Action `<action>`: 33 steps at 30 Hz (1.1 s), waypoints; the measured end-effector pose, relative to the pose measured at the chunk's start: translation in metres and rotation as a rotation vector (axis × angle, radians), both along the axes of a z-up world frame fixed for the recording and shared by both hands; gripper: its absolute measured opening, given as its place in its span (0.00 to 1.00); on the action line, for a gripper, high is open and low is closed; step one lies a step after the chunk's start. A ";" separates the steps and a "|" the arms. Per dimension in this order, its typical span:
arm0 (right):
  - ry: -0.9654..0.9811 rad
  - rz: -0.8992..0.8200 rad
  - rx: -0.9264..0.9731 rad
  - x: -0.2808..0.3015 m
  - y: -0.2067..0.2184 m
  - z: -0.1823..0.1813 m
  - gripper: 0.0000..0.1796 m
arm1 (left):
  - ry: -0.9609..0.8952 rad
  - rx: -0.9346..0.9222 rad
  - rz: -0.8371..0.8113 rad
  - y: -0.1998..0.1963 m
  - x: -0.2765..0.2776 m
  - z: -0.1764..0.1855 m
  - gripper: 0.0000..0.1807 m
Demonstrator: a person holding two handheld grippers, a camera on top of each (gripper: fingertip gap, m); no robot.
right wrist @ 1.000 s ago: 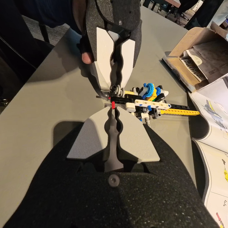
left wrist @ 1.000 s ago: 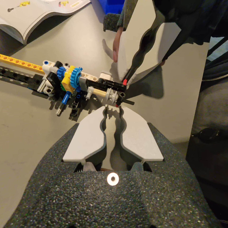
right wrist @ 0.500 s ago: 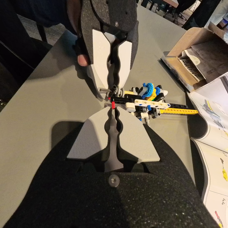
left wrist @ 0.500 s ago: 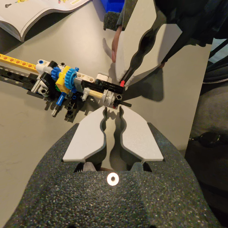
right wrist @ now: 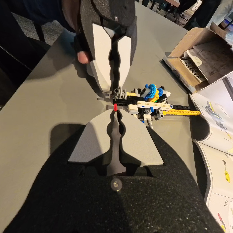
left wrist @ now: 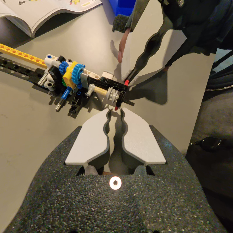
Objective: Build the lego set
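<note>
Here the lego model [left wrist: 80, 80] lies near the table [left wrist: 37, 138] corner, between both grippers.

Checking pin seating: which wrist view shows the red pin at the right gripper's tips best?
Right wrist view: the red pin sits unobstructed at the black beam's end, just ahead of the right gripper. In the left wrist view the same pin shows only partly, wedged against the gripper's tips.

Our lego model [left wrist: 80, 80] slid toward nine o'clock then back, our instruction booklet [left wrist: 41, 13] likewise, the camera rocking.
</note>
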State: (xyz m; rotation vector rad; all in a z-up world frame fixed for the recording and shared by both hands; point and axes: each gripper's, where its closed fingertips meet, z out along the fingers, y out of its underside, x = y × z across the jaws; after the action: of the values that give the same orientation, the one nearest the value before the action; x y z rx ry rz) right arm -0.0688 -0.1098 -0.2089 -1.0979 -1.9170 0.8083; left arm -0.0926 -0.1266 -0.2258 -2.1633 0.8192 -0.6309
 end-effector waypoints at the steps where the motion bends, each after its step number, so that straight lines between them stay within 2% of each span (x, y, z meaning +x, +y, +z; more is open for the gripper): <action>1: 0.000 -0.002 -0.001 0.000 0.000 0.000 0.02 | -0.012 -0.004 0.014 -0.002 -0.001 0.001 0.08; 7: -0.011 -0.052 -0.023 -0.003 -0.002 0.000 0.02 | -0.162 0.014 0.161 -0.014 0.004 0.021 0.09; 12: -0.009 -0.132 -0.011 -0.008 -0.005 -0.001 0.02 | -0.199 0.026 0.370 -0.015 0.001 0.022 0.09; 15: -0.001 -0.146 0.021 -0.013 -0.010 -0.001 0.02 | -0.169 0.061 0.440 -0.014 -0.004 0.022 0.09; 22: 0.013 -0.130 0.078 -0.021 -0.016 -0.001 0.02 | -0.076 0.092 0.500 -0.010 -0.012 0.017 0.08; 25: 0.005 -0.114 0.106 -0.022 -0.018 0.000 0.03 | -0.038 0.125 0.494 -0.007 -0.018 0.018 0.04; 33: -0.051 0.034 0.285 -0.018 -0.022 0.010 0.07 | -0.018 0.141 0.330 -0.008 -0.021 0.018 0.05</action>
State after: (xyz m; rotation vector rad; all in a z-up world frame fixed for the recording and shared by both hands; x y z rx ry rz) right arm -0.0873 -0.1321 -0.1989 -0.9212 -2.0236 0.5087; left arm -0.1133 -0.1345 -0.2082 -2.0965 0.4661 -0.4107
